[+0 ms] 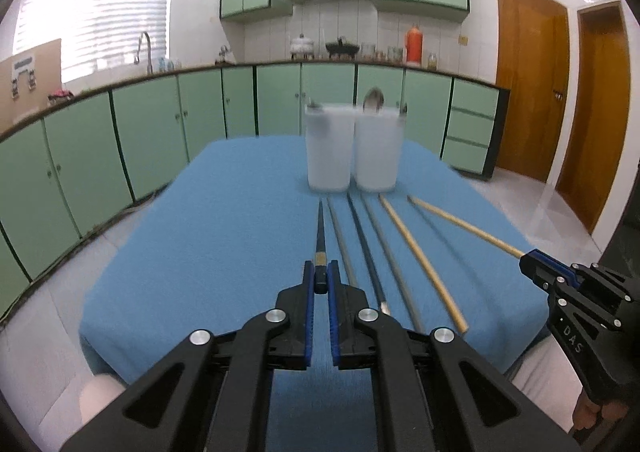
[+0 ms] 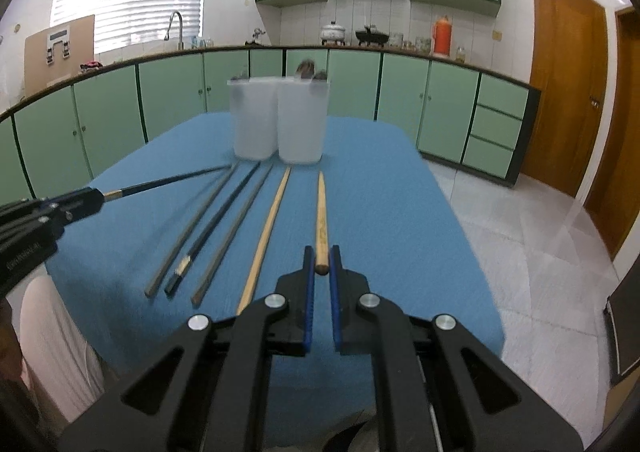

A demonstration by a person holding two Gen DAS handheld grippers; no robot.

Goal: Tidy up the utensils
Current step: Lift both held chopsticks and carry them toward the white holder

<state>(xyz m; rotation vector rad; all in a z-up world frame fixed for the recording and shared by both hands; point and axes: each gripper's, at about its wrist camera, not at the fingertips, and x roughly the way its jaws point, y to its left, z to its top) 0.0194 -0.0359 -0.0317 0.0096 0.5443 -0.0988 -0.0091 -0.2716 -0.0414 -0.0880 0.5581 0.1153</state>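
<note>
Several chopsticks lie in a row on the blue tablecloth point(image 1: 200, 252), pointing at two white translucent cups point(image 1: 330, 146) point(image 1: 378, 146) with utensil handles sticking out. My left gripper point(image 1: 320, 280) is shut on the thick end of a dark blue chopstick point(image 1: 320, 228); it also shows in the right wrist view point(image 2: 160, 183). My right gripper point(image 2: 321, 264) is shut on the end of a wooden chopstick point(image 2: 321, 212), seen from the left wrist view too point(image 1: 464, 226). Between them lie two grey chopsticks point(image 2: 192, 224) point(image 2: 236, 228), a dark one point(image 2: 216, 228) and a second wooden one point(image 2: 268, 228).
The table stands in a kitchen with green cabinets point(image 1: 140, 140) behind and to the left, wooden doors point(image 1: 528, 76) at the right and tiled floor point(image 2: 520, 232) to the right. The two cups point(image 2: 256, 120) point(image 2: 302, 122) stand at the table's far middle.
</note>
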